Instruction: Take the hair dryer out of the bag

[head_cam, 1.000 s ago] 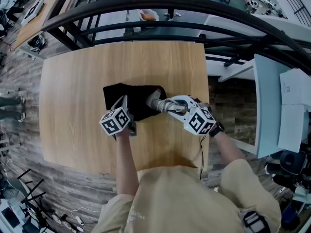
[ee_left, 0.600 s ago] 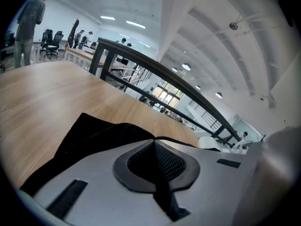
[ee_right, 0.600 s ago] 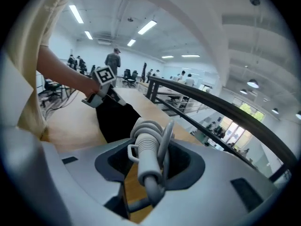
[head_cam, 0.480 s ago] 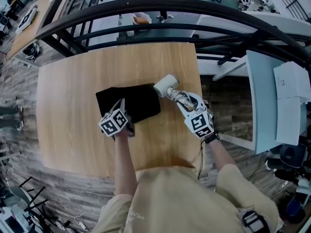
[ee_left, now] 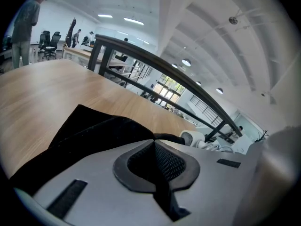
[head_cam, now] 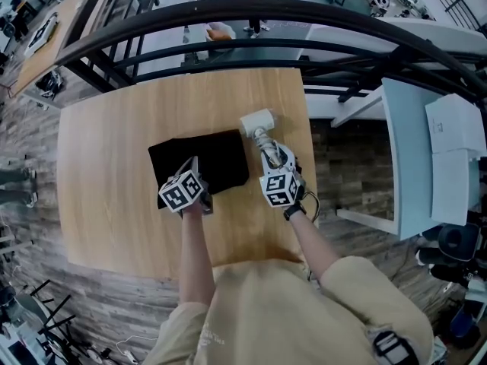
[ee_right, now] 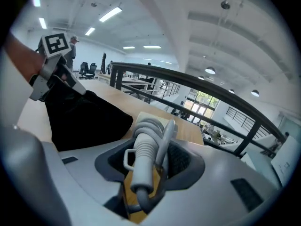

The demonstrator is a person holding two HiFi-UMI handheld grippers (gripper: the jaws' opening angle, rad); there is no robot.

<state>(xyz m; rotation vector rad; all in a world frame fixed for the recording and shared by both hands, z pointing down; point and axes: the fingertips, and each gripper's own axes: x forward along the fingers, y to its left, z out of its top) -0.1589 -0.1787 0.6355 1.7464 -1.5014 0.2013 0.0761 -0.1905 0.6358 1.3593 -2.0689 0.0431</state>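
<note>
Wooden bench [head_cam: 114,128], black railing [head_cam: 228,10], plank floor [head_cam: 30,135]. Left gripper [ee_left: 154,145] pinches the bag [head_cam: 217,154]; right gripper [ee_right: 150,160] clamps the dryer [head_cam: 257,122].

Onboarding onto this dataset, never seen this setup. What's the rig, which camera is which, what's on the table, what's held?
There is no robot here. A person holds a two-jaw gripper in each hand, and the marker cubes are part of those grippers.

The top-down picture comes from a camera on the person's head. The other two come from cameras riding on each gripper, looking along its jaws.

On the wooden table lies a flat black bag. The left gripper is closed at the bag's near edge and appears to pinch the cloth. The right gripper is clamped on the handle end of a white hair dryer, where the cord comes out. The right gripper view shows this grip close up. The hair dryer is fully outside the bag, to the right of it in the head view.
</note>
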